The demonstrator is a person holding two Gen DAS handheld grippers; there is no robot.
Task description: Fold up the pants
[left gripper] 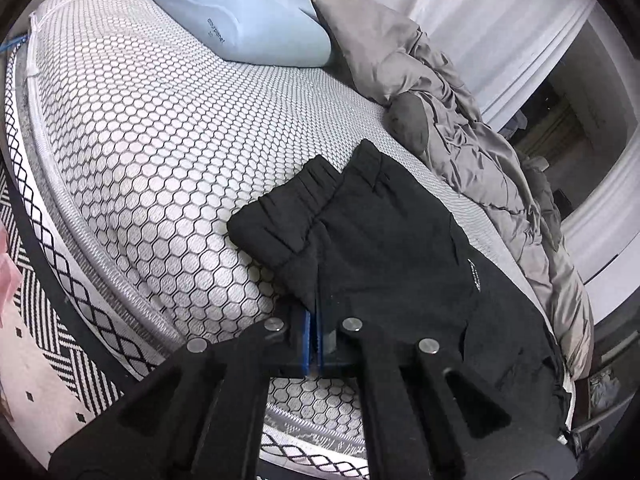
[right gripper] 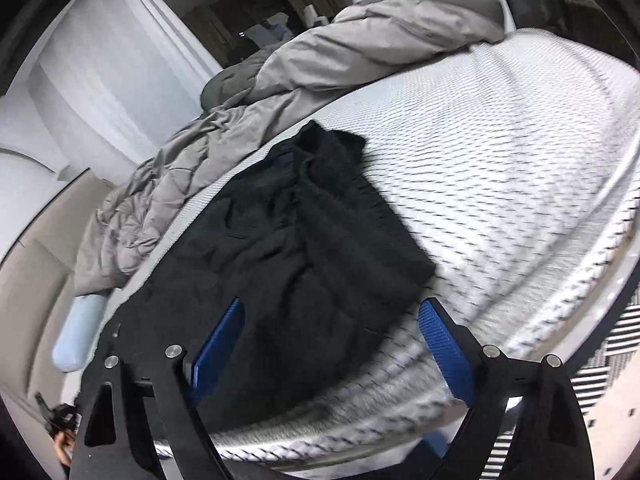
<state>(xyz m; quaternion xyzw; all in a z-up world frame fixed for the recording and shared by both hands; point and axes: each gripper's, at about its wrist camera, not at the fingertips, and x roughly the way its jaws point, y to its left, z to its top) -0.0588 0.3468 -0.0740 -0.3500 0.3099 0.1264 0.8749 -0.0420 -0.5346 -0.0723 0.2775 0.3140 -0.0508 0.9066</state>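
So the left tongs (left gripper: 314,336) are shut tight, blue pads pressed together, and there's a bit of black fabric pinched right at their tips. That's the near edge of the pants (left gripper: 384,248), close to the gathered waistband (left gripper: 288,216) that sits just up and left of the pads in the left wrist view. From there the pants run off toward the lower right of the frame, so the long axis goes diagonally from the waistband in the middle down to the right edge.

The right tongs (right gripper: 328,344) are a different story: pads wide apart, nothing clamped. In the right wrist view the black cloth lies between and beyond them, with the left pad over the fabric and the right pad just off the cloth's edge, over the mattress (right gripper: 500,160). That view is a bit blurry, so whether the left pad actually touches the cloth is hard to call. The pants stretch from the bottom centre up toward the middle of the frame, rumpled and bunched.

Judging by this, the left one already has its corner and the right one needs to close on the near edge before any fold can happen.

Further out: the honeycomb-pattern mattress carries everything, a crumpled grey duvet (left gripper: 472,152) lies along the far side of the pants, and a pale blue pillow (left gripper: 240,12) sits at upper left in the left wrist view.
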